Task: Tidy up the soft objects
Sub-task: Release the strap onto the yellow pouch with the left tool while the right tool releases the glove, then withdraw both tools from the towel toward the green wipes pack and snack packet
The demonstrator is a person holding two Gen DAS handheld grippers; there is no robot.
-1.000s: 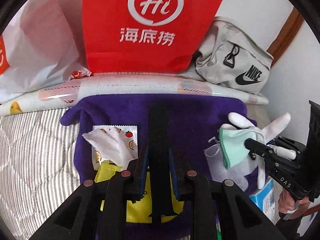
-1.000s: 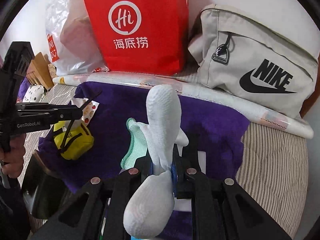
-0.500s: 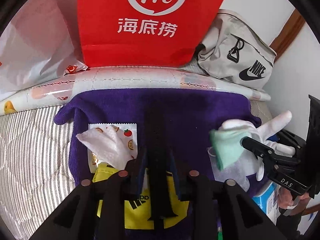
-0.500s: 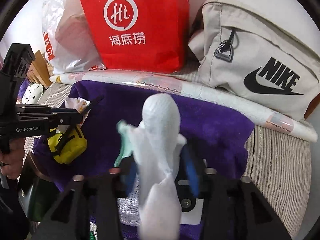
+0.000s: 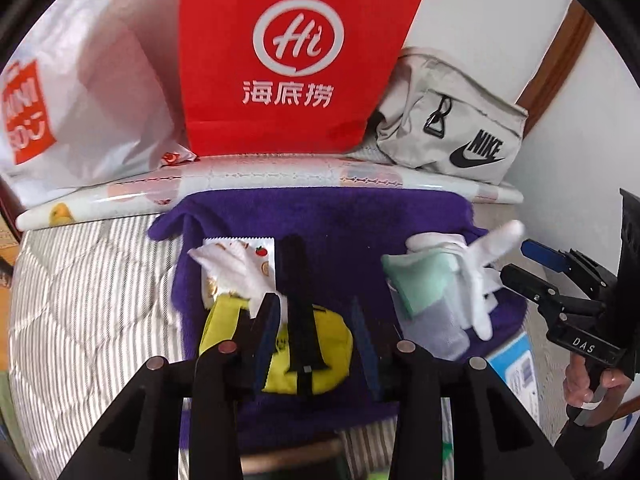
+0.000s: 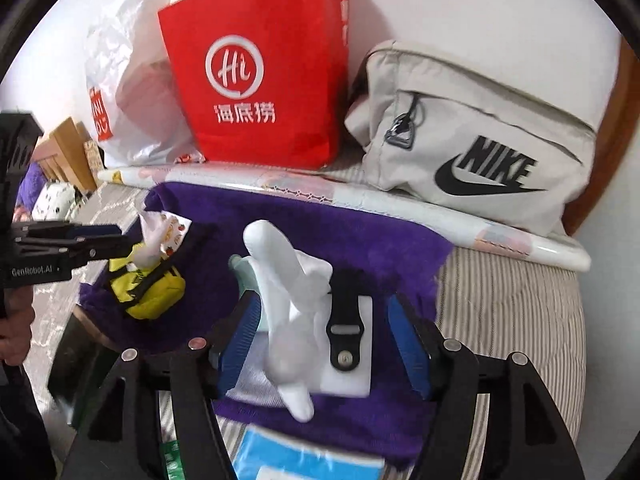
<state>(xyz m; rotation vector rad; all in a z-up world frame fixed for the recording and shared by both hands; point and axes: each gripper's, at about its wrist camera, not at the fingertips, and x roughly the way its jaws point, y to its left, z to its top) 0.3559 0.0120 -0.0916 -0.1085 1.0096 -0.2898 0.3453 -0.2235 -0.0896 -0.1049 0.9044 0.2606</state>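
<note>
A purple cloth point(image 5: 360, 220) lies spread on the striped bed. On its left sits a yellow pouch point(image 5: 332, 340) beside a fruit-print wipes packet point(image 5: 260, 250). My left gripper point(image 5: 314, 320) hovers over the pouch, jaws opening, with the pouch's black strap point(image 5: 298, 280) loose between them. On the right lie a white glove point(image 6: 276, 272) and a mint face mask point(image 6: 242, 272). My right gripper point(image 6: 322, 308) is above them with its jaws opening. The glove stands between the blue pads point(image 6: 404, 340), and neither pad presses on it. A white card with a black strap point(image 6: 352, 344) lies beneath.
Along the back wall stand a red paper bag point(image 5: 296, 60), a white plastic bag point(image 5: 80, 100) and a beige Nike bag point(image 6: 480, 140), behind a rolled printed sheet point(image 5: 280, 176). A blue packet point(image 6: 300, 460) lies at the near edge. Striped mattress point(image 5: 80, 300) shows on both sides.
Both grippers went from shut to open. The left let go of the black strap and the right let go of the white glove. Both pulled up and back.
</note>
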